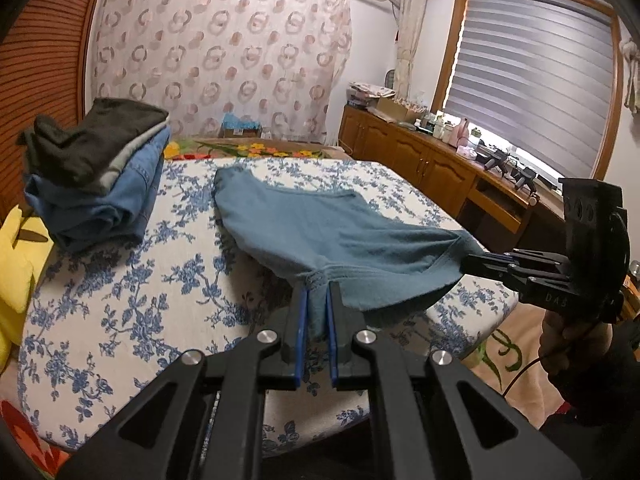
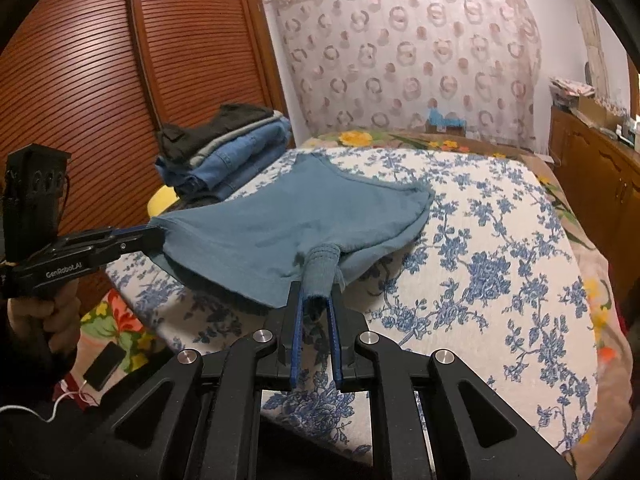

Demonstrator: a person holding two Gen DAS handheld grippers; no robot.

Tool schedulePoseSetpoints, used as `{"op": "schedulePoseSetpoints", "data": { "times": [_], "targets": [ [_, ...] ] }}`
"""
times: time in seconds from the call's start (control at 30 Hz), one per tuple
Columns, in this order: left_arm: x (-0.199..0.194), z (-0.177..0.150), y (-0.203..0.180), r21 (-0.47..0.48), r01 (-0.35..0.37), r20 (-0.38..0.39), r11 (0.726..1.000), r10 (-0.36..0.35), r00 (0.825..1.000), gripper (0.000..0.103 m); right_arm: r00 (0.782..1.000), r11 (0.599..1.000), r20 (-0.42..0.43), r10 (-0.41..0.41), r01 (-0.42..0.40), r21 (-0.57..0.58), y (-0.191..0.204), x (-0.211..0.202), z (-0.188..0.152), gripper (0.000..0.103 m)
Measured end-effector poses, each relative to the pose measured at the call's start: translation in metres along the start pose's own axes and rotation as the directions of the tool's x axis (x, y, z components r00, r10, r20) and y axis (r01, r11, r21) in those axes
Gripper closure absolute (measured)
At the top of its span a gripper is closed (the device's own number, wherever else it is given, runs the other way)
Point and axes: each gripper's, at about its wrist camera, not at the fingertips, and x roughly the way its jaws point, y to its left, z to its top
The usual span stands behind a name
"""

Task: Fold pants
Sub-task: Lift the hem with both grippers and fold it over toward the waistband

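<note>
The blue-grey pants (image 1: 336, 232) lie stretched over the floral-covered surface (image 1: 132, 312), their near edge lifted off it. My left gripper (image 1: 317, 292) is shut on one corner of that near edge. My right gripper (image 2: 320, 294) is shut on the other corner, with bunched fabric between its pads. Each gripper shows in the other's view: the right one (image 1: 474, 262) at the pants' right end, the left one (image 2: 154, 234) at their left end. The pants (image 2: 288, 216) hang taut between both grippers, the far part resting on the cover.
A stack of folded clothes (image 1: 96, 176), dark on top and denim below, sits at the far left. A yellow object (image 1: 12, 256) lies at the left edge. Wooden cabinets (image 1: 420, 160) stand to the right. A phone (image 2: 105, 366) lies on the floor mat.
</note>
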Motion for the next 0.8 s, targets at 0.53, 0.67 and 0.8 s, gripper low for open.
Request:
{"op": "schedulePoseSetpoints", "data": {
  "times": [0.53,0.67,0.8],
  "targets": [
    [-0.031,0.017,-0.018,0.043,0.001,0.071,0.999,-0.004,0.997,0.097,0.997,0.999,0.075,0.011,-0.008,-0.038,0.01,-0.031,0.015,0.095],
    [-0.009,0.016,-0.009,0.037,-0.01,0.036,0.999,0.009,0.999,0.097,0.998,0.999,0.054,-0.01,0.012,-0.052,0.006,-0.018,0.014,0.095],
    [0.016,0.021,-0.001,0.037,-0.025,0.013,0.999,0.024,1.0,0.097,1.0,0.999,0.012,-0.028,0.029,-0.045,-0.003,0.01,0.016,0.095]
  ]
}}
